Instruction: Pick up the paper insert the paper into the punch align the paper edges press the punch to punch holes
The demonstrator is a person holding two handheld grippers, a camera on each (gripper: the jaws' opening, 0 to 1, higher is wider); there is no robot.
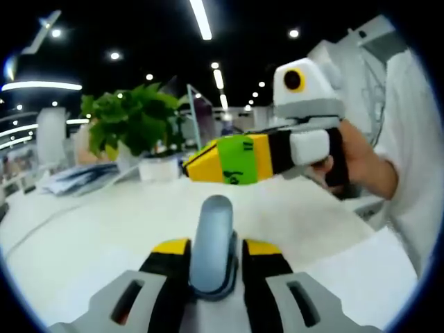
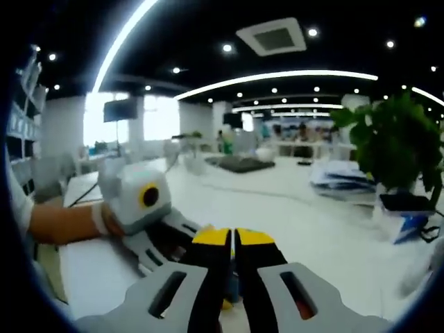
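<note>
Gripping the punch's grey lever point(image 1: 214, 243), left tool point(image 1: 215, 251) suggests the pressing step; right tool point(image 2: 233, 244) at 6 o'clock is closed, apparently empty; paper unseen on the table point(image 1: 104, 229)

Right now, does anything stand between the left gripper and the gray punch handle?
Nothing visible does: the gray punch handle sits right between the left gripper's jaws. The right gripper hovers beyond it, over the white table, not in between.

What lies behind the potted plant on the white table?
Behind the potted plant the right gripper view shows a stack of papers on the white table, then more desks under ceiling lights. The leaves cover whatever stands directly behind them.
</note>
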